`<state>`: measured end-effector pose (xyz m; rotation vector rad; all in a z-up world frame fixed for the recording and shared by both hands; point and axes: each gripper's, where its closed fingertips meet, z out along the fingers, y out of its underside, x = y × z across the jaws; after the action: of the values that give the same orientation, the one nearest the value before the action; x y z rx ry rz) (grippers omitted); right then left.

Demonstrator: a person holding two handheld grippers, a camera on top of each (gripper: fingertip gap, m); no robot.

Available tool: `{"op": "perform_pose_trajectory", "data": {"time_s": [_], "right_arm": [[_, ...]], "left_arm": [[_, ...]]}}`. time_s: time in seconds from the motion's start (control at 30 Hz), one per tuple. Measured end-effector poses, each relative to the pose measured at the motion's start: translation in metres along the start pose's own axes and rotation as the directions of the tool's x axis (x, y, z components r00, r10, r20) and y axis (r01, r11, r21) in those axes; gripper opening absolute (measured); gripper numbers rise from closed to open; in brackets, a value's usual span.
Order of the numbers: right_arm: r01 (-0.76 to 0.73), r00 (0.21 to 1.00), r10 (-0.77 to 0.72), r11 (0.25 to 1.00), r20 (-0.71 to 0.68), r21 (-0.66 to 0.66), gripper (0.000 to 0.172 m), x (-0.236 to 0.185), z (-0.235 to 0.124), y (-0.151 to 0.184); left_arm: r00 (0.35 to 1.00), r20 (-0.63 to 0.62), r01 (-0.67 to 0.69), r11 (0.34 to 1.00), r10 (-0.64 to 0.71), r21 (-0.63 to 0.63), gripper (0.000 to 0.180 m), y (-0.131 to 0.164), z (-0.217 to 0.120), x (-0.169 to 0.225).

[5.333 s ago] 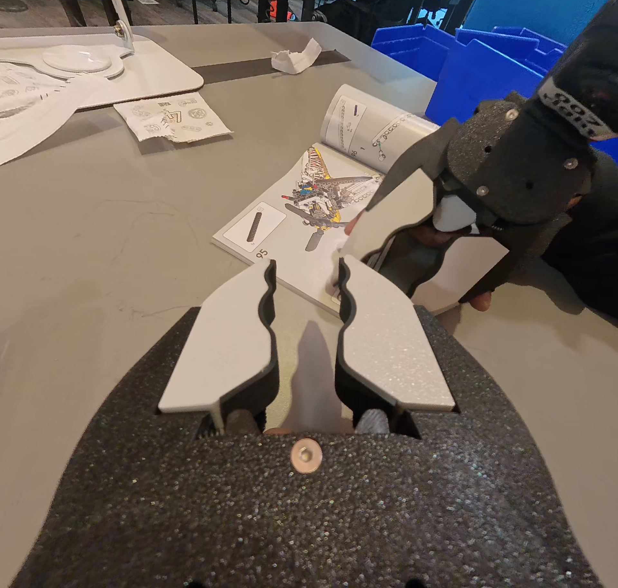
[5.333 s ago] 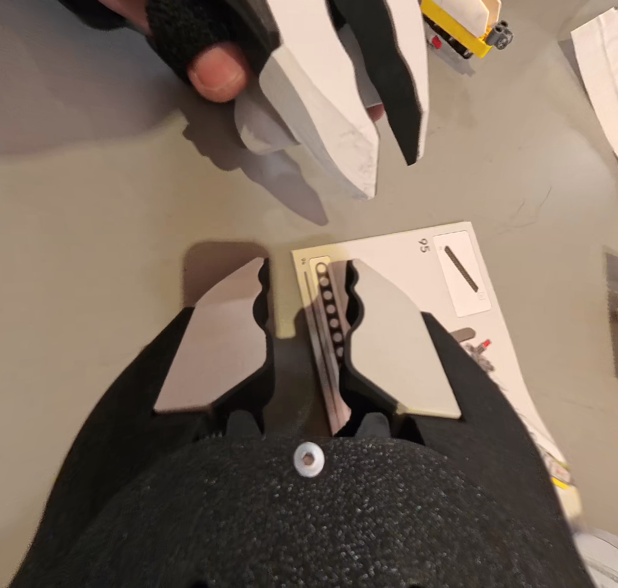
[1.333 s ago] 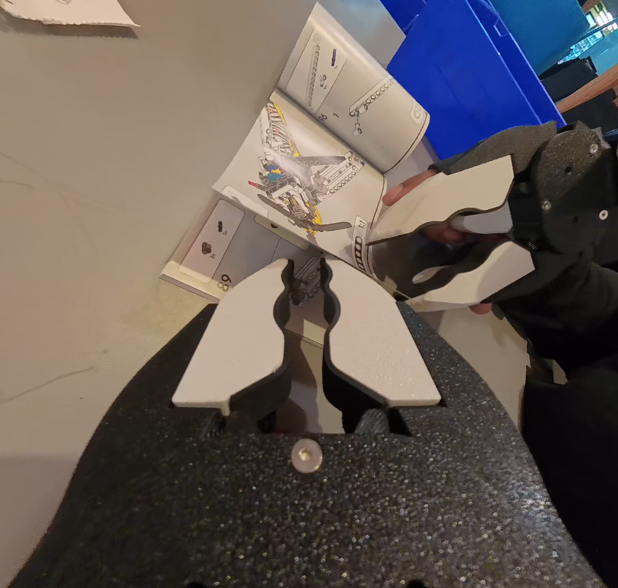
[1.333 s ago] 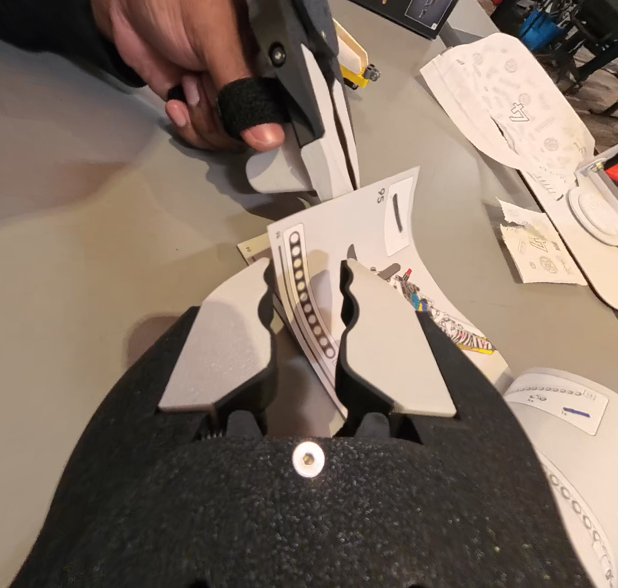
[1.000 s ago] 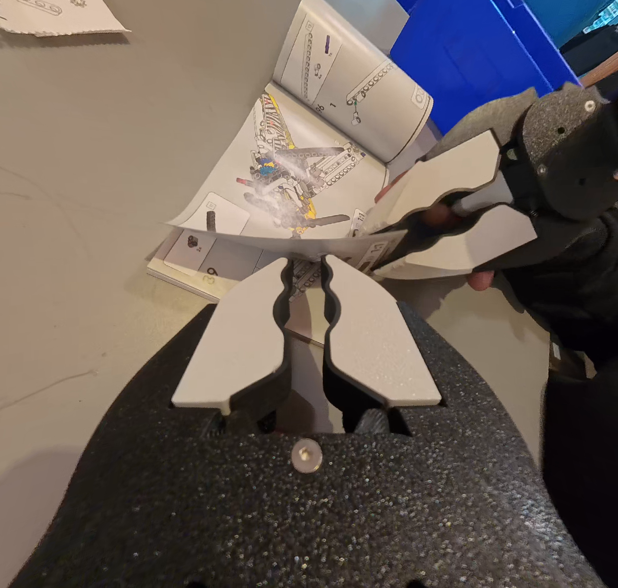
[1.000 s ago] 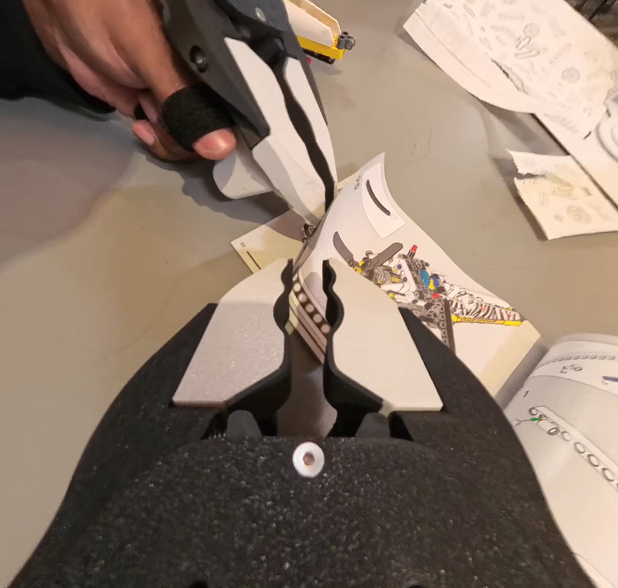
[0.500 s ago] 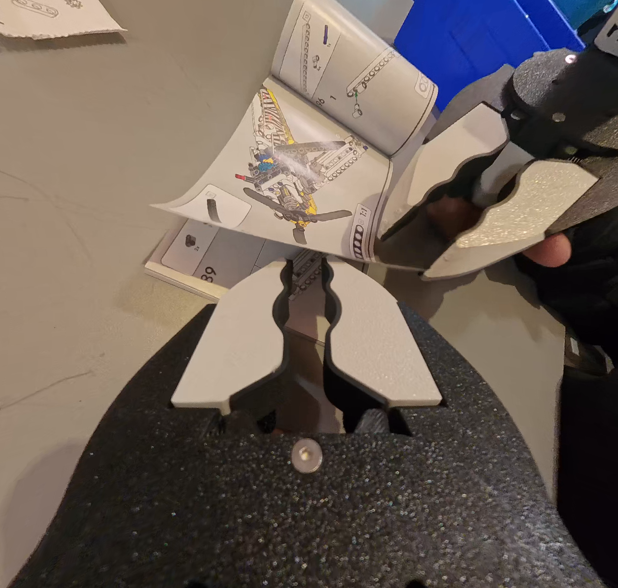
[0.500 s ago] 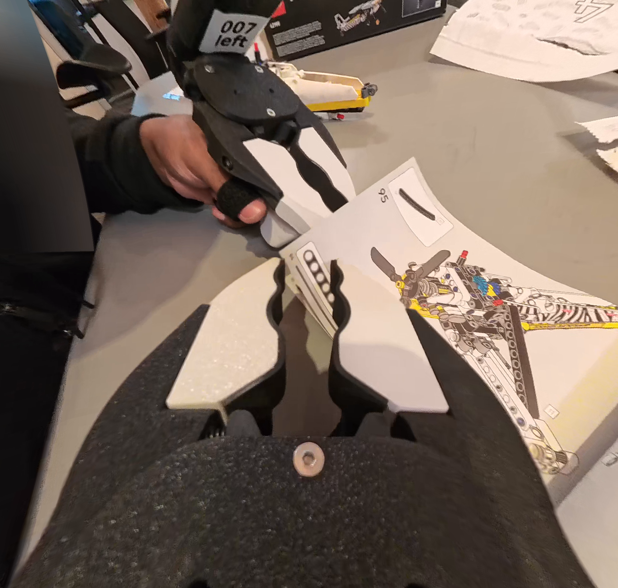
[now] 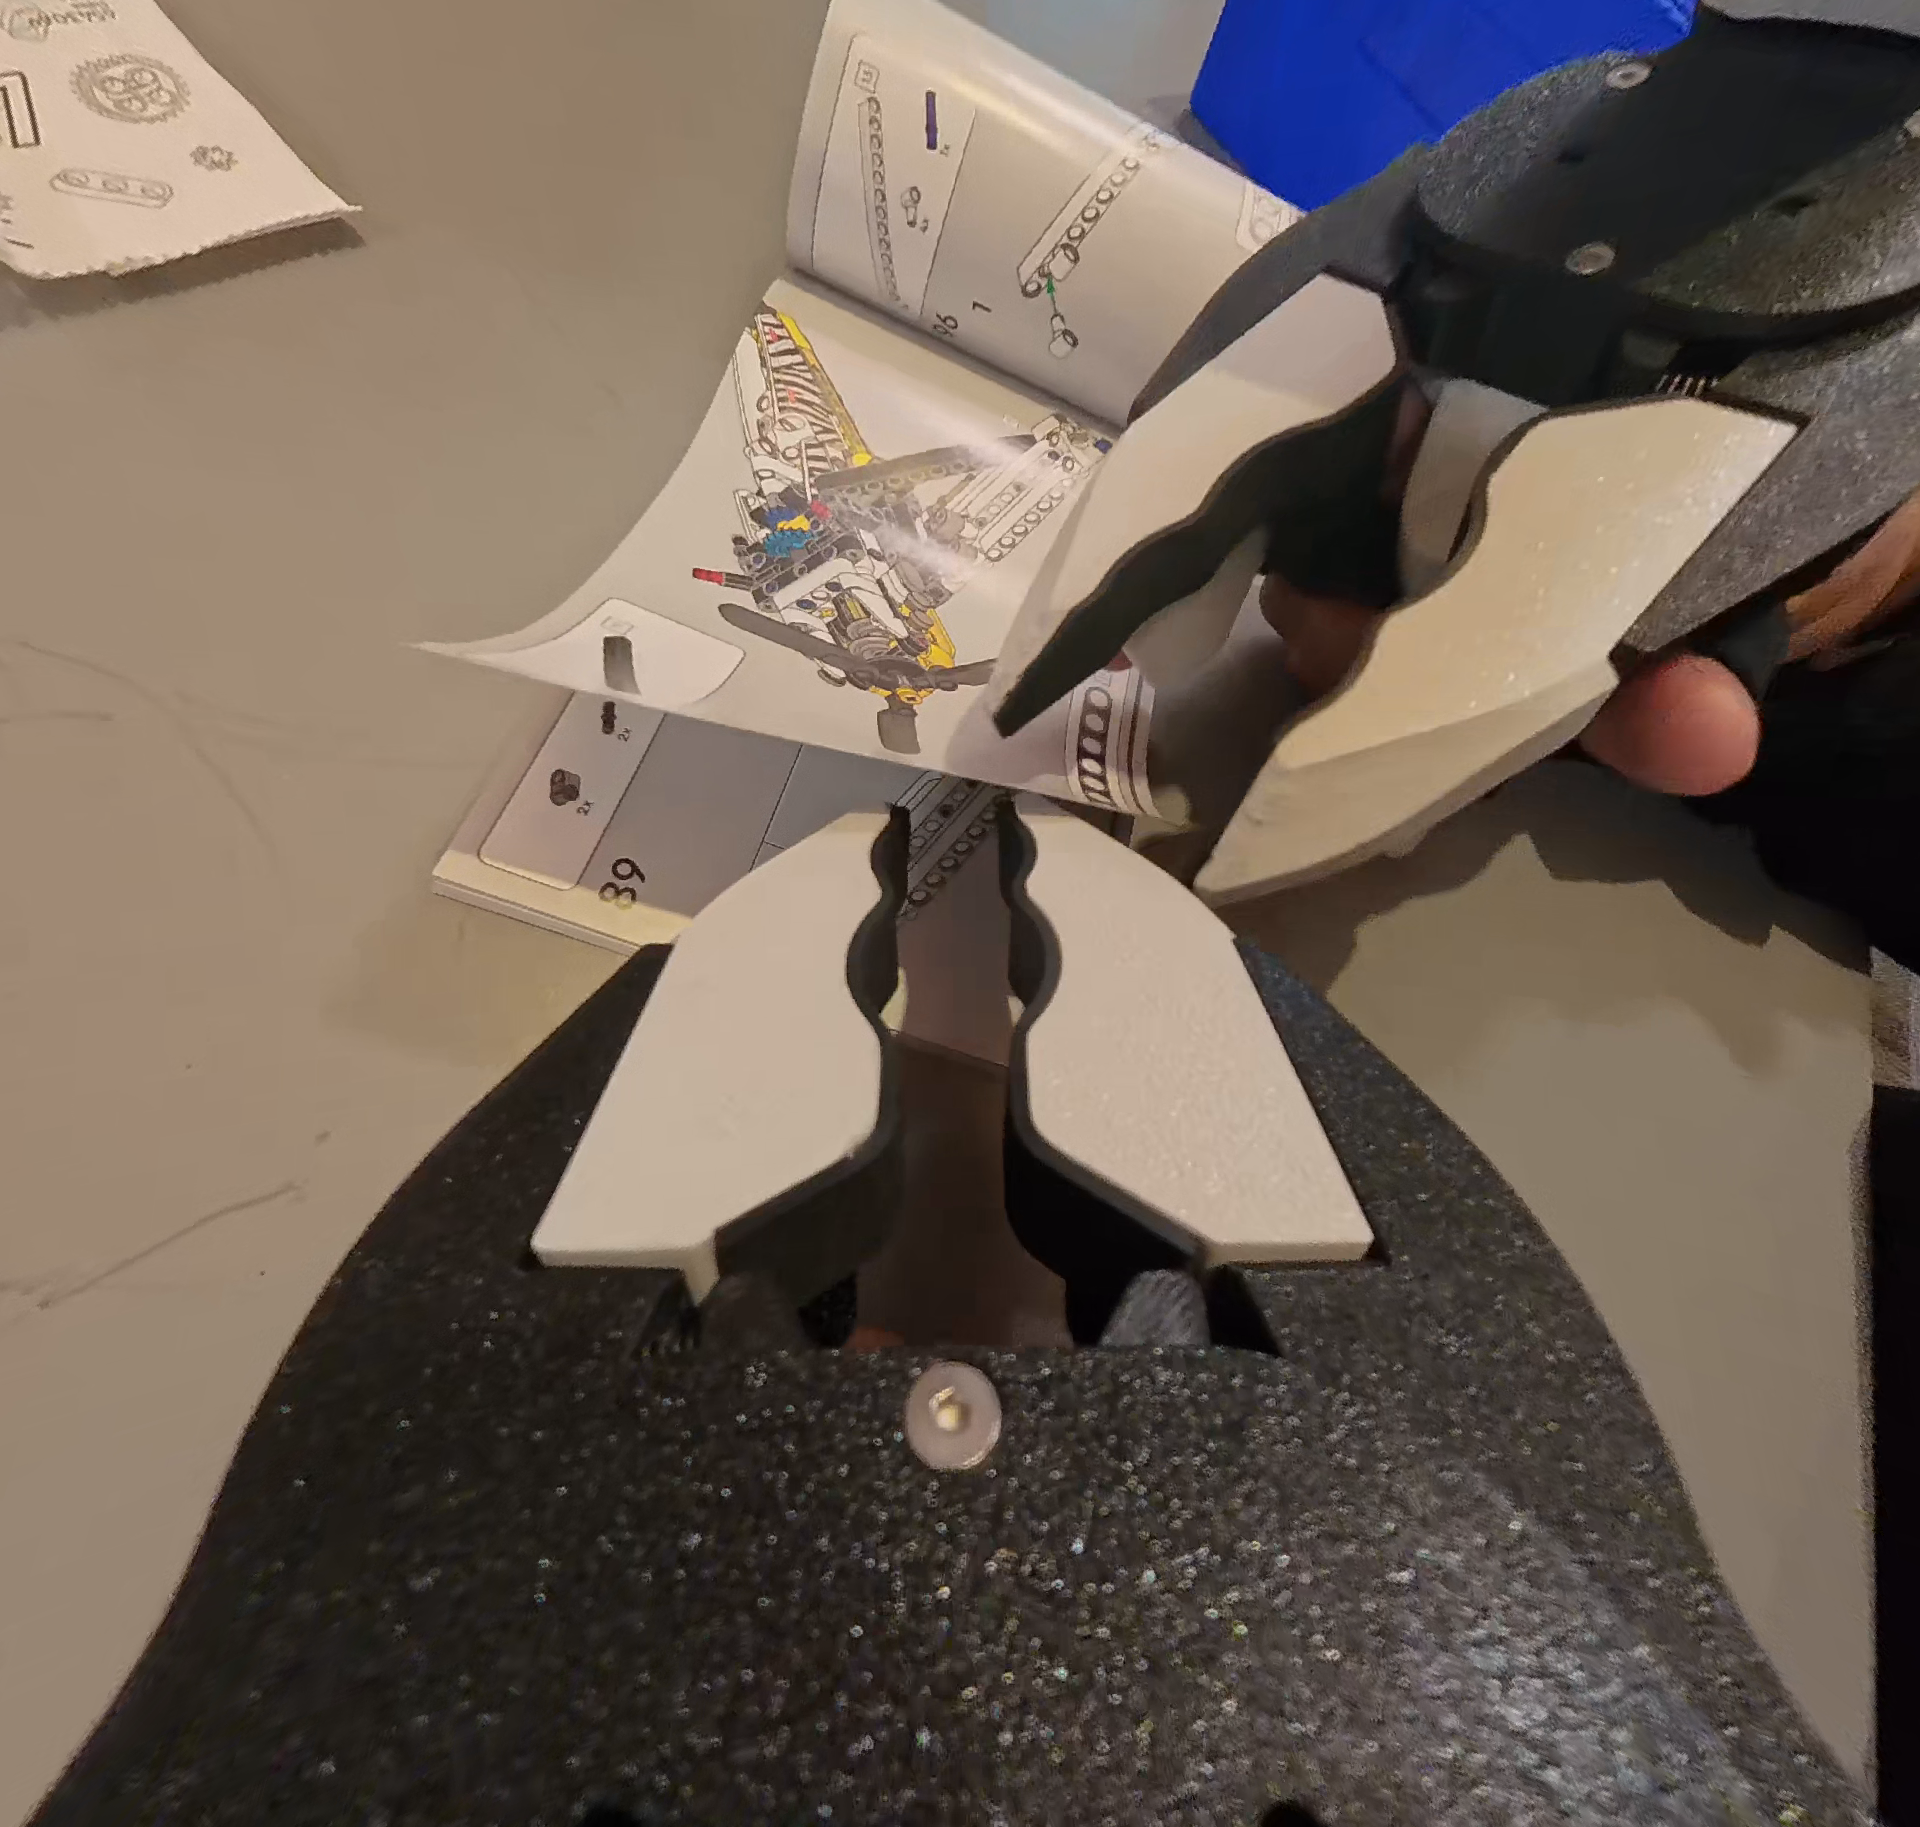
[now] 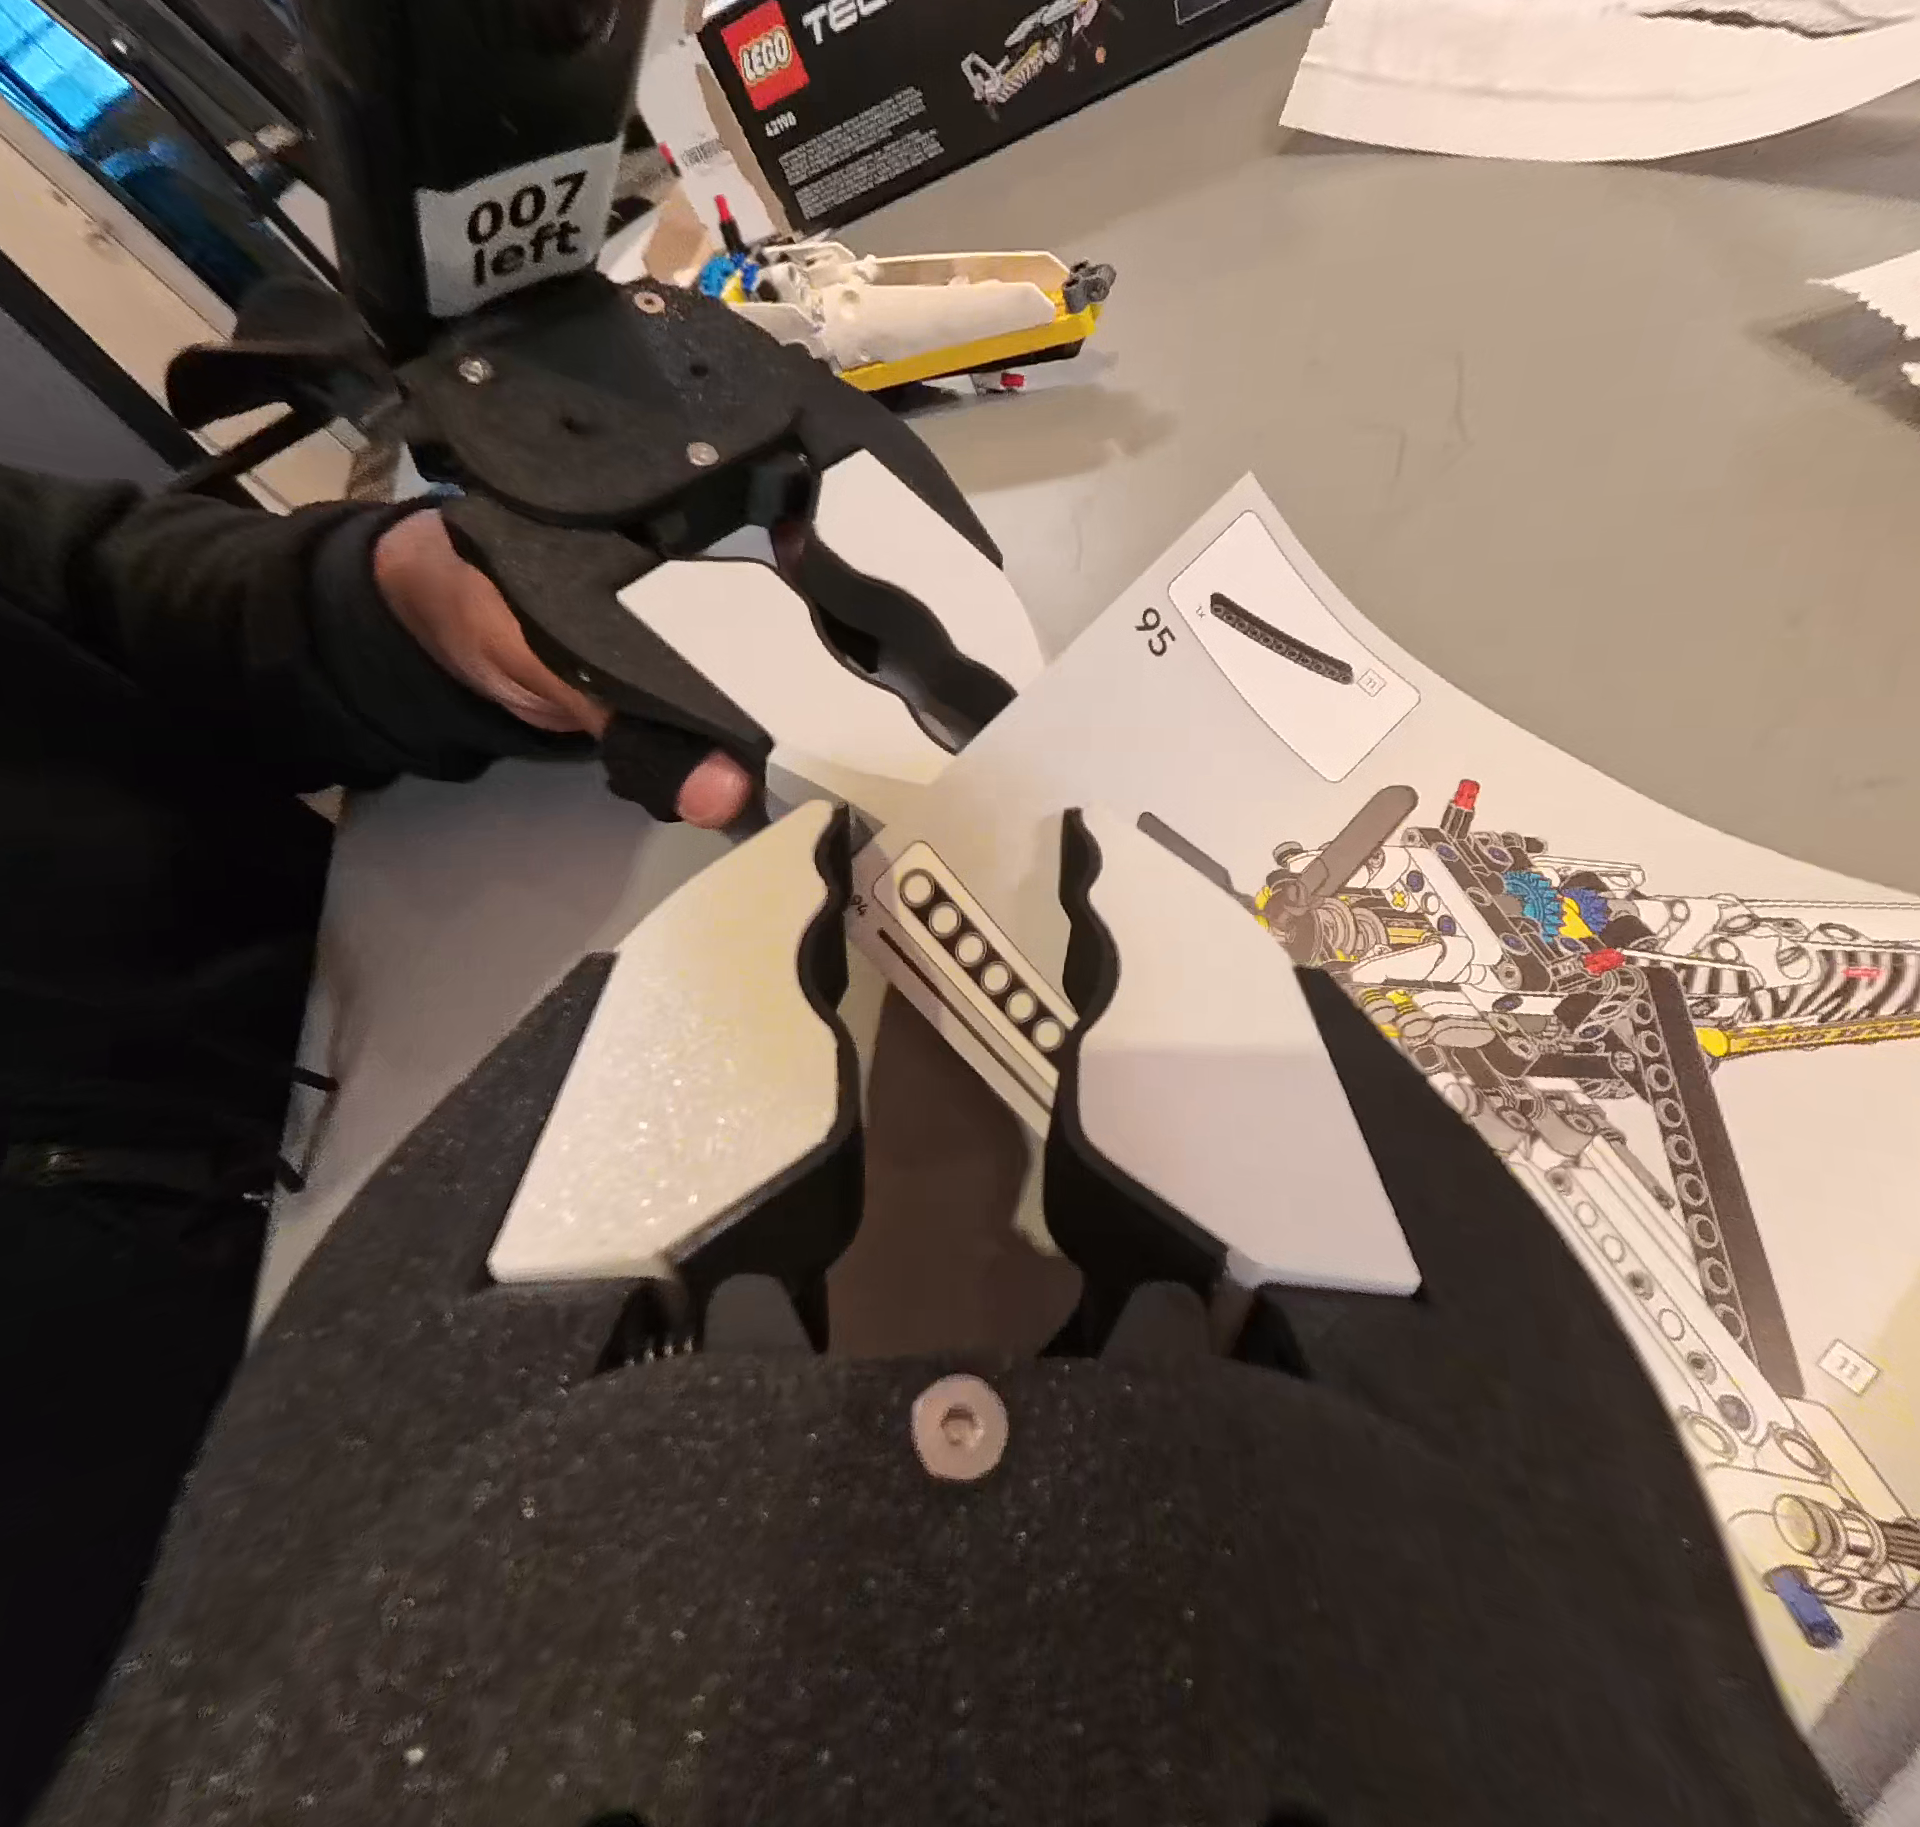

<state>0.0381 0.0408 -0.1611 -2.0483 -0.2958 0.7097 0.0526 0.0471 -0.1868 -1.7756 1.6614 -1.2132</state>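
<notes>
Since a moment ago the right gripper (image 10: pixel 951 821) has spread its jaws wider, and the lifted page (image 9: pixel 831 572) of the instruction booklet (image 9: pixel 623 842) has risen a little higher off the grey table (image 9: pixel 312 530). That page now curls up with its near corner lying loose between the right gripper's parted fingers (image 10: pixel 1164 1029); one fingertip rests over the sheet, the other sits beneath it, and neither clamps it.

Facing it, the left gripper (image 9: pixel 945 821) hangs low over the booklet's front edge with its jaws narrowly apart and nothing between them; the page underneath shows through the gap.

As for containers, a blue plastic bin (image 9: pixel 1434 42) stands at the far edge of the table behind the booklet, and its inside cannot be seen. A black toy-set box (image 10: pixel 997 42) lies with one end flap open; whether anything is in it cannot be told. Just in front of the box sits a partly built white and yellow brick model (image 10: pixel 914 307). Torn printed paper bags (image 10: pixel 1600 42) lie flat farther off.
</notes>
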Motion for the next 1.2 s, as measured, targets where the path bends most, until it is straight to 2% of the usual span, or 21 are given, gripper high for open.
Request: {"op": "perform_pose_trajectory", "data": {"time_s": [0.03, 0.73, 1.07, 1.2], "right_arm": [[-0.014, 1.000, 0.014, 1.000, 0.008, 0.007, 0.037, 0.000, -0.001, 0.000], [-0.164, 0.985, 0.162, 0.986, 0.055, 0.022, 0.032, 0.010, -0.010, 0.004], [-0.174, 0.983, 0.175, 0.984, 0.050, -0.030, 0.015, 0.009, -0.011, 0.012], [-0.166, 0.984, 0.170, 0.983, 0.060, -0.072, 0.003, 0.004, -0.010, 0.017]], "left_arm": [[1.000, 0.002, -0.003, 1.000, 0.003, -0.001, 0.018, 0.000, 0.000, 0.000], [1.000, 0.005, 0.000, 1.000, 0.000, -0.013, 0.018, 0.002, 0.001, -0.001], [1.000, 0.006, 0.002, 1.000, -0.002, -0.014, 0.018, 0.003, 0.001, -0.001], [1.000, 0.007, 0.001, 1.000, -0.001, -0.015, 0.018, 0.003, 0.001, -0.002]]}}
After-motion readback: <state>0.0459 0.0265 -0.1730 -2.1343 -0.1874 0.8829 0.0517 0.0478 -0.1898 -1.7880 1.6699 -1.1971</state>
